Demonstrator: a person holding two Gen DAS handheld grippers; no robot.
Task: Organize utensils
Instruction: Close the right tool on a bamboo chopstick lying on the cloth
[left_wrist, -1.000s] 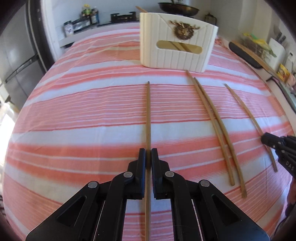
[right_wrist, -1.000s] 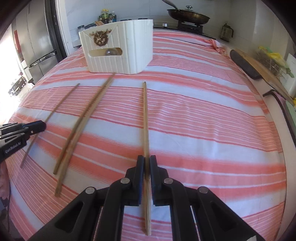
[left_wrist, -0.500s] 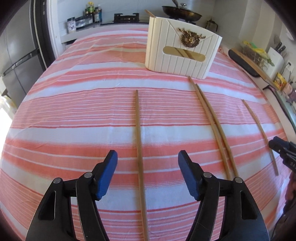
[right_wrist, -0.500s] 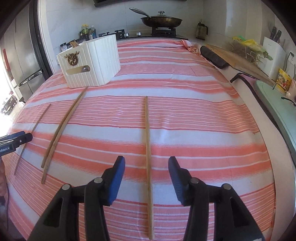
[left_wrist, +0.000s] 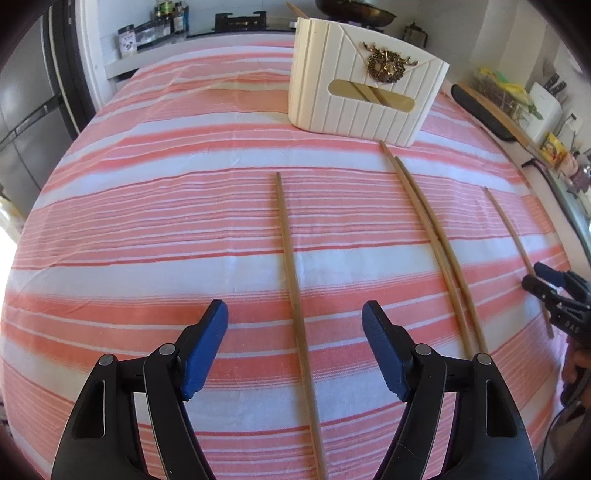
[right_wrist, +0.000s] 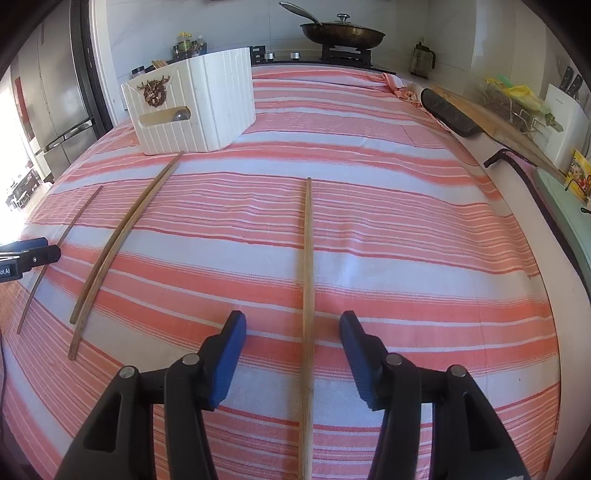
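Few sticks already in white box. Four chopsticks left on cloth. Left gripper and right gripper wide open, empty, one chopstick between fingers each.

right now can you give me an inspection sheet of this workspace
surface: striped cloth over the table, flat.
job's things: four chopsticks on the cloth: one between the left gripper fingers, one between the right gripper fingers, a touching pair between; white holder box behind.
clutter: nothing seen on the cloth.
grippers: both open, holding nothing.
cables: black cable at the right edge.
surroundings: lidded pan on the stove, fridge left.
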